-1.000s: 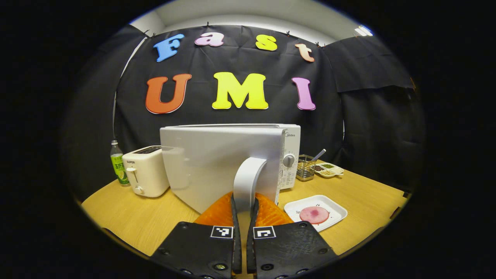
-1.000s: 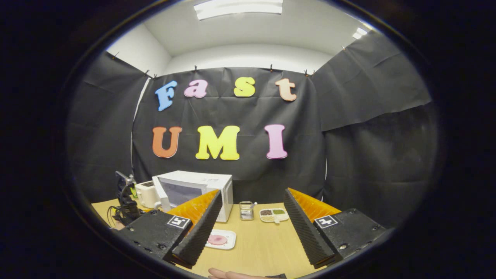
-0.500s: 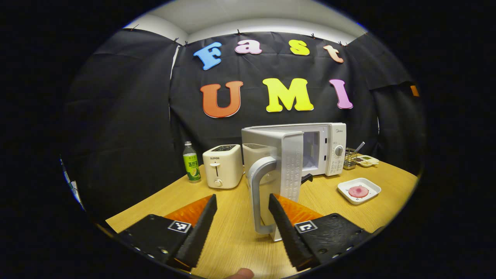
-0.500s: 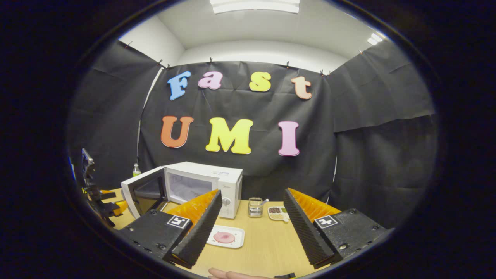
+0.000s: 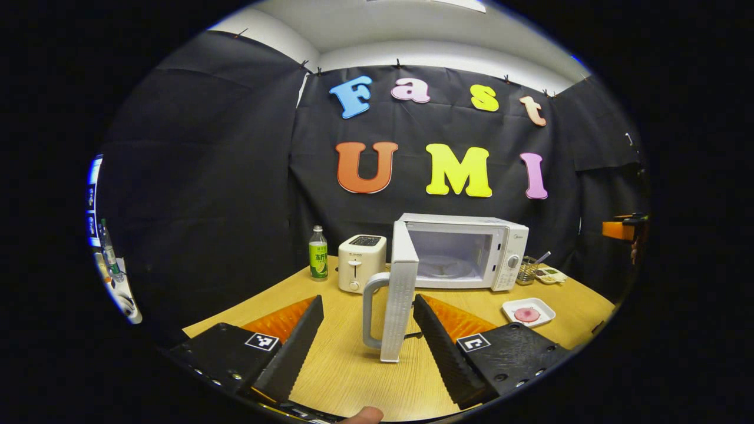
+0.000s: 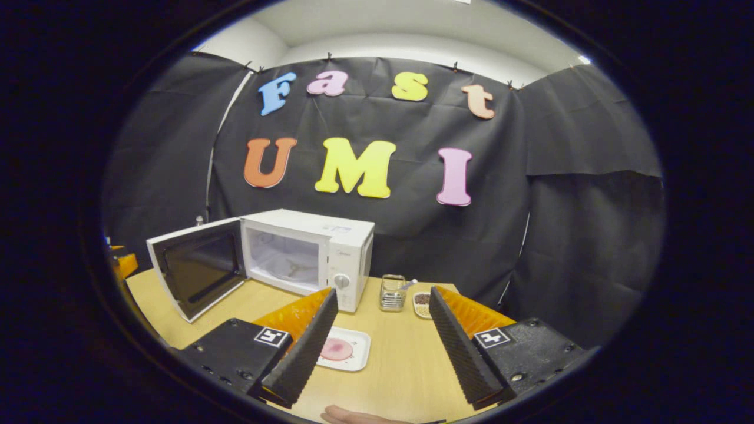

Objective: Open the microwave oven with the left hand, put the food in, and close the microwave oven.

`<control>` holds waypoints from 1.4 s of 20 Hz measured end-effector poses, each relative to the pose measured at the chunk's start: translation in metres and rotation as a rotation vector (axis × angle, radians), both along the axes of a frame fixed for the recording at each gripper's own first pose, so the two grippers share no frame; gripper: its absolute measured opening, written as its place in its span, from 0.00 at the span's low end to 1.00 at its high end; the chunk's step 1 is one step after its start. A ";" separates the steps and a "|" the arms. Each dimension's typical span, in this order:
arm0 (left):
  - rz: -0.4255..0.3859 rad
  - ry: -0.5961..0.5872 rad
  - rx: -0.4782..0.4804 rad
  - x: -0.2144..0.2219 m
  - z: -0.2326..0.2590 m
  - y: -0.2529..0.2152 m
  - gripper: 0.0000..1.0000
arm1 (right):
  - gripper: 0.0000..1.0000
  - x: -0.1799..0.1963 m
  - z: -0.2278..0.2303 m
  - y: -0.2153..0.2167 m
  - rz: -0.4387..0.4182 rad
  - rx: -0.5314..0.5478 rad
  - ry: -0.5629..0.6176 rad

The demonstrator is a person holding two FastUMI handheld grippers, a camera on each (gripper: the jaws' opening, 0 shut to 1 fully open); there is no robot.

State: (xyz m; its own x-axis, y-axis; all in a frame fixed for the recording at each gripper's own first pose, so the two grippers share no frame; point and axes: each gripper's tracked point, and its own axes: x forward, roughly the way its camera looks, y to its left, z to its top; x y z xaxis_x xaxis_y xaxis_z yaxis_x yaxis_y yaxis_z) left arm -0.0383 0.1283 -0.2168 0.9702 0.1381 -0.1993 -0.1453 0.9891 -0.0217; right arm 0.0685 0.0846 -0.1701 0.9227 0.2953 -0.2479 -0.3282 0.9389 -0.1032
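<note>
The left gripper (image 5: 366, 335), spread wide, frames the microwave (image 5: 471, 250) door (image 5: 400, 294) edge-on with bottle (image 5: 318, 261) and toaster (image 5: 360, 263) toward the counter's (image 5: 347, 371) back-left corner, while the wide-open right gripper's (image 6: 382, 335) view shows the door's dark inner face and the food (image 6: 334, 349) on its plate (image 6: 357, 356).

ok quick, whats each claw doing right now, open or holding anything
Left claw: open, holding nothing; the microwave door handle stands between its fingers, untouched.
Right claw: open, holding nothing, above the table near the food tray.
</note>
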 end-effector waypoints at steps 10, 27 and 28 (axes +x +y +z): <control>0.003 -0.101 0.041 0.002 0.083 -0.030 0.94 | 0.95 0.090 -0.118 0.008 0.019 -0.140 0.394; -0.066 -0.150 0.057 0.020 0.110 -0.084 0.94 | 0.51 0.072 -0.255 0.054 0.206 0.030 1.167; -0.069 -0.149 0.062 0.020 0.110 -0.085 0.94 | 0.55 0.068 -0.262 0.054 0.215 0.029 1.218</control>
State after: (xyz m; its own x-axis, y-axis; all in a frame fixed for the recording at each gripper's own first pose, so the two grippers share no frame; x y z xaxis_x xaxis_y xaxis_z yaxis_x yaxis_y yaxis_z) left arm -0.0181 0.0437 -0.1071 0.9959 0.0778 -0.0455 -0.0768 0.9968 0.0238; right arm 0.1370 0.1389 -0.4317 0.0275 0.4321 -0.9014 -0.3430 0.8511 0.3975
